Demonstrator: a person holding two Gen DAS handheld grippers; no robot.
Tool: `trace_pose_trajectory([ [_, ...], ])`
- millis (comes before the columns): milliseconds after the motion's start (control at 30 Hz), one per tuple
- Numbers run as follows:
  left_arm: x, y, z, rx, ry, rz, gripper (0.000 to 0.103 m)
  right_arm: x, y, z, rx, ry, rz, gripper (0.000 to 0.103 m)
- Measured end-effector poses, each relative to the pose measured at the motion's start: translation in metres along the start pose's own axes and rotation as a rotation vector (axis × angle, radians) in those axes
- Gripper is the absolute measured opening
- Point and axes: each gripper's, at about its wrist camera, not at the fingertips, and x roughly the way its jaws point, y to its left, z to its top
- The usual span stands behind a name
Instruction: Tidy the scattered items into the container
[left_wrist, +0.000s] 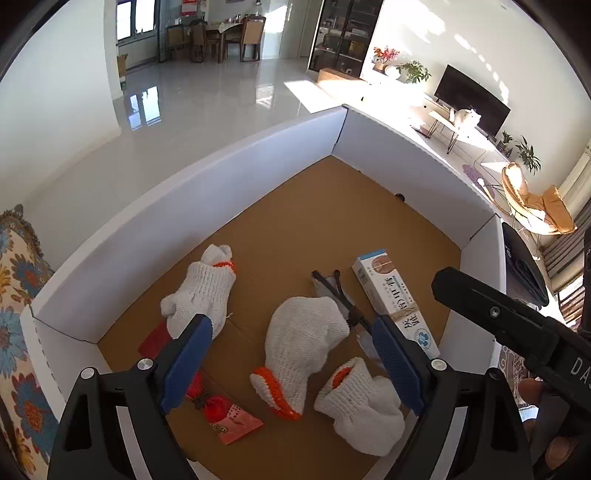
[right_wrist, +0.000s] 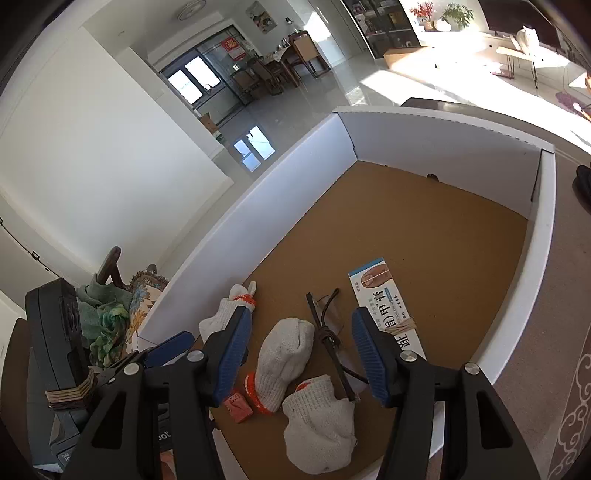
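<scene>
While both tools gape, the carton (right_wrist: 384, 310) lies flat, lengthwise toward the box (right_wrist: 280, 206) rear.

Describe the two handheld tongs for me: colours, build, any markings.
Both the left tongs and the right tongs share one build: matte black plastic arms with triangular cut-outs, silver round bolts at the joints, and ribbed blue pads inside the fingers. The right unit's black body shows white lettering, only partly readable.

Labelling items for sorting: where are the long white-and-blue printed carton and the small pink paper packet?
long white-and-blue printed carton (left_wrist: 397, 301): left wrist view, printed top face.
small pink paper packet (left_wrist: 238, 424): left wrist view, flat face.
</scene>
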Motion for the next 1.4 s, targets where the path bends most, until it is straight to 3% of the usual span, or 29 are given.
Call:
trace_pose_trajectory([
  [100,-0.047,-0.052,-0.018,0.138,-0.11,0.006,0.088,-0.068,-0.014,-0.028,-0.04,-0.163,-0.004,0.058],
  [200,-0.078,-0.111,-0.048,0.278,-0.163,-0.101,0.089,-0.143,-0.047,-0.067,-0.034,-0.299,-0.055,0.059],
  [300,-0.089,-0.167,-0.093,0.359,-0.128,-0.236,0.089,-0.208,-0.094,-0.115,-0.001,-0.355,-0.205,0.059],
  [367,-0.078,-0.203,-0.127,0.401,-0.07,-0.343,0.09,-0.242,-0.13,-0.154,0.026,-0.366,-0.34,0.059],
  [433,-0.056,-0.235,-0.163,0.442,-0.009,-0.403,0.09,-0.265,-0.165,-0.195,0.05,-0.349,-0.469,0.059],
  [533,-0.014,-0.28,-0.205,0.505,0.082,-0.407,0.09,-0.281,-0.217,-0.248,0.085,-0.247,-0.659,0.059],
  [633,0.009,-0.299,-0.234,0.553,0.096,-0.37,0.09,-0.285,-0.245,-0.281,0.137,-0.198,-0.704,0.059],
  [700,0.008,-0.302,-0.247,0.593,0.035,-0.345,0.091,-0.285,-0.253,-0.294,0.152,-0.186,-0.722,0.059],
  [800,0.009,-0.305,-0.249,0.628,0.042,-0.337,0.096,-0.279,-0.258,-0.296,0.173,-0.165,-0.727,0.059],
  [833,0.011,-0.306,-0.249,0.639,0.051,-0.341,0.103,-0.279,-0.257,-0.297,0.179,-0.171,-0.722,0.059],
  [1000,0.013,-0.313,-0.252,0.669,0.058,-0.309,0.103,-0.27,-0.254,-0.295,0.161,-0.142,-0.769,0.064],
  [1400,0.015,-0.314,-0.253,0.669,0.056,-0.309,0.103,-0.268,-0.253,-0.296,0.167,-0.141,-0.757,0.069],
])
